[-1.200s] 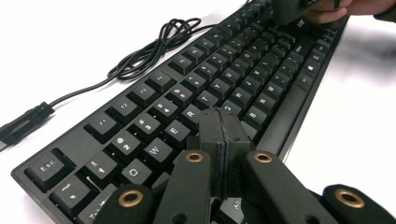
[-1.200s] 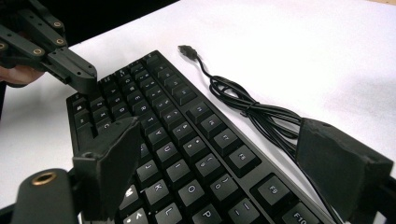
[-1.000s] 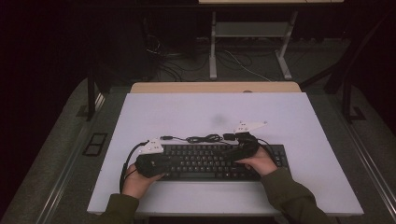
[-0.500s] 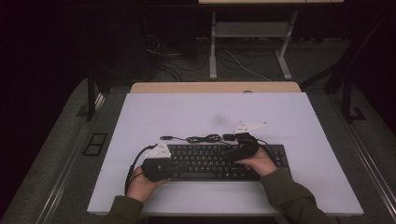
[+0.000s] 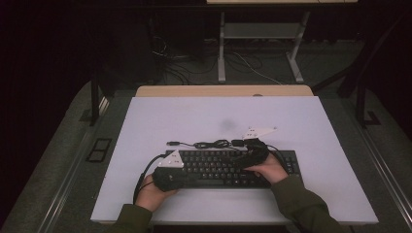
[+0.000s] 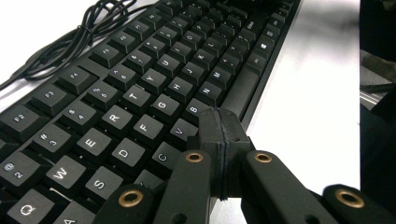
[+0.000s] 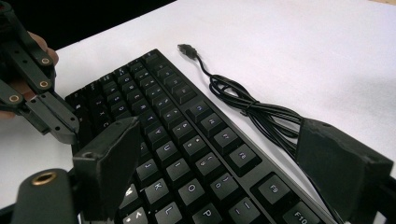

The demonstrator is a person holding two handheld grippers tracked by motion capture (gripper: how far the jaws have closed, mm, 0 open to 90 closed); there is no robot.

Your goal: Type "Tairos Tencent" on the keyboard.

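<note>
High view: the keyboard lies near the counter's front edge.

Left gripper view: fingers pressed together above the V key.

Right gripper view: fingers spread wide over the keys. The keyboard looks stiff and light; grasp its end edges.

Looks like a lab or recording workspace, not a home. Dark room, lit mainly over 1 white table with a bare, matte top. A second, wood-edged tabletop butts against its far side. Beyond that stands a metal desk frame on grey legs, with loose cables heaped on the dark carpeted floor beneath it. Metal rails run along the floor at both sides of the table, and black stand legs rise at the right. On the table lies a black computer keyboard with its USB cord unplugged and coiled. Bench-test setting, sparse, no household items.
</note>
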